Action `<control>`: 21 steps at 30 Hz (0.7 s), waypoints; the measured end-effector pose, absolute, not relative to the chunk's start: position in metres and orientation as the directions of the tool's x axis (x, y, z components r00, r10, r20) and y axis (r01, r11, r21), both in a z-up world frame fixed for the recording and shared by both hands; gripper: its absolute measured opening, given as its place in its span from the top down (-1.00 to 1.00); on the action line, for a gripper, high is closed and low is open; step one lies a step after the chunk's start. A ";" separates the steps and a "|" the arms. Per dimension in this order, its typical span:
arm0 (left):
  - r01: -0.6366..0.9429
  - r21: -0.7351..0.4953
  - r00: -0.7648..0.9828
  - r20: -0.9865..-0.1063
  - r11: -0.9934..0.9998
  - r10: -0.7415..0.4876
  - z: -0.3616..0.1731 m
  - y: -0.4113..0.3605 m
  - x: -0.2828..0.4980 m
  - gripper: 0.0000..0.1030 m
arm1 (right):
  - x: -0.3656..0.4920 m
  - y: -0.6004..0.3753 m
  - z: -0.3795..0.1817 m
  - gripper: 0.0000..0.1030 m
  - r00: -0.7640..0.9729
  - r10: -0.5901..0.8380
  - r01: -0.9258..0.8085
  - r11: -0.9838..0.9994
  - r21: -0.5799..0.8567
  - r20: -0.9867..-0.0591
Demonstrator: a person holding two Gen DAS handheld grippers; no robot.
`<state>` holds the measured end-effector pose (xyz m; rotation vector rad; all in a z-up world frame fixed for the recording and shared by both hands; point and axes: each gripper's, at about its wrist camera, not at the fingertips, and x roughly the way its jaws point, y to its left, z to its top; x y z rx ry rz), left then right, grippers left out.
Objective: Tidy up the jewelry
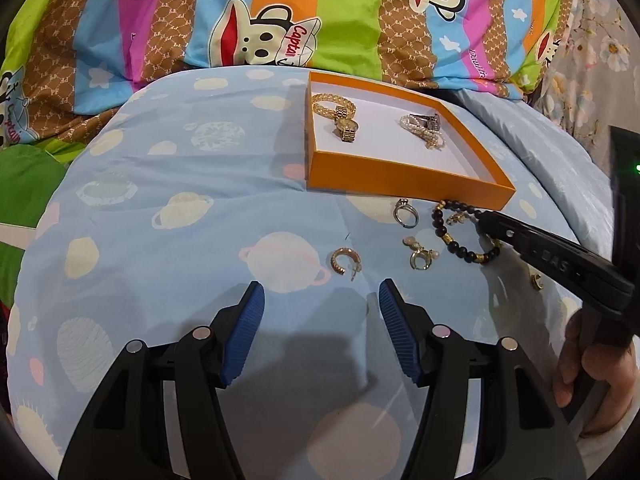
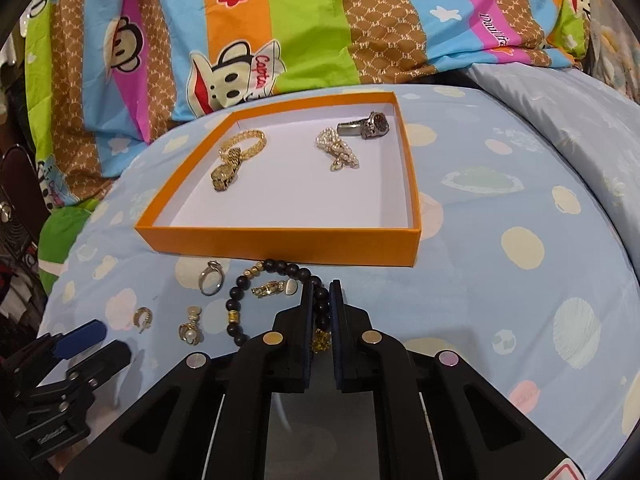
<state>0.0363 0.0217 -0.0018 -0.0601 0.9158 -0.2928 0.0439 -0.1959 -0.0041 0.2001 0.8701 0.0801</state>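
I am looking at loose jewelry lying on the bed's blue planet-print cover (image 1: 180,168): a gold hoop earring (image 1: 345,262), a silver ring (image 1: 404,212), pearl earrings (image 1: 420,254) and a dark beaded bracelet (image 1: 444,232) with gold spacers, all just in front of the orange box (image 2: 280,240). Inside the box are sitting a gold chain bracelet (image 2: 244,142), a gold watch (image 2: 224,176), a pearl bracelet (image 2: 336,148) and a silver watch (image 2: 370,124). My left tongs (image 1: 320,300) are hovering wide open, holding nothing. My right tongs (image 2: 322,292) are closing narrowly around the bracelet's beads. The striped monkey quilt (image 2: 256,52) behind is reading "Captain".
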 end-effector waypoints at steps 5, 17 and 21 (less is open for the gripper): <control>0.224 -0.164 0.569 -0.778 0.961 -0.266 -0.003 0.013 0.052 -0.11 | 0.030 -0.200 -0.004 0.85 0.647 0.171 0.030 0.968 0.248 -0.743; 0.261 -0.101 0.579 -0.779 0.960 -0.240 -0.006 -0.001 0.059 0.17 | 0.015 -0.201 -0.001 0.85 0.656 0.195 0.033 0.957 0.287 -0.729; 0.257 -0.103 0.582 -0.777 0.961 -0.238 -0.006 0.001 0.059 0.26 | 0.010 -0.204 0.003 0.85 0.663 0.204 0.037 0.952 0.303 -0.721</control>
